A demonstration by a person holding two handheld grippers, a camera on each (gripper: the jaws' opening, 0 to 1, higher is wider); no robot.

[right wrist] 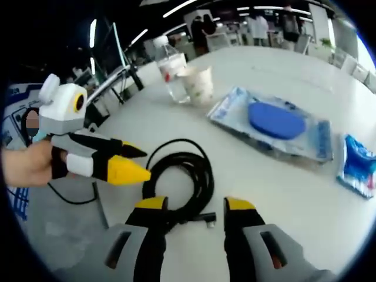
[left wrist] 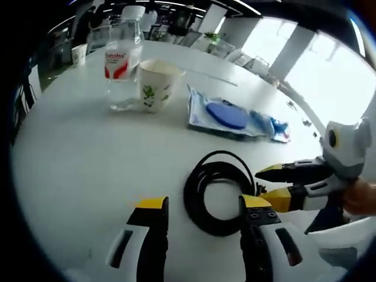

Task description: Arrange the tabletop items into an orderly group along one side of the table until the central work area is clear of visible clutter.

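While both grippers' jaws gape, the black cable coil (left wrist: 218, 192) lies before them; bottle (left wrist: 122, 66), cup (left wrist: 157, 83) beyond.

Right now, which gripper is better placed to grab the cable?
Probably right: the cable's near rim lies between the right gripper's open jaws. The left gripper's open jaws frame mostly its hollow middle.

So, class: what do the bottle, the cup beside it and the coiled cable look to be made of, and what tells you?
Bottle: clear plastic, probably; the table shows through it, and it carries a red and white label.
Cup: paper, by its matte off-white wall with a printed green leaf pattern.
Coiled cable: black rubber or plastic sheath, smooth with a slight sheen; which of the two can't be told.
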